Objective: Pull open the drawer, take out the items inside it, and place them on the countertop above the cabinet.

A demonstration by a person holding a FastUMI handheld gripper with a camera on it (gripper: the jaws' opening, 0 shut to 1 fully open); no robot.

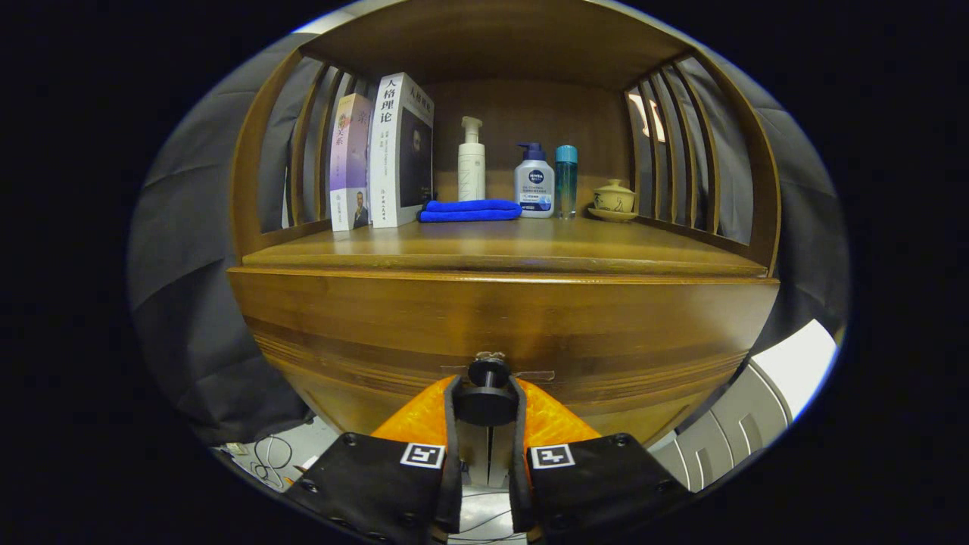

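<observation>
Jaws clamped on drawer knob (486,393), my gripper (485,405) squeezing it from both sides. Drawer (500,333) shut, flush in cabinet front. Countertop (500,246) above carries books (382,151), blue cloth (469,210), bottles (534,182), small lidded cup (614,198).

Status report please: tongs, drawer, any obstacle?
Tongs shut on round black drawer knob. Brown wooden drawer not yet pulled open. No obstacle seen.

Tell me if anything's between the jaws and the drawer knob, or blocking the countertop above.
Nothing is: the gripper already has its jaws on either side of the drawer knob. The countertop has bare wood in front of the blue cloth and bottles.
</observation>
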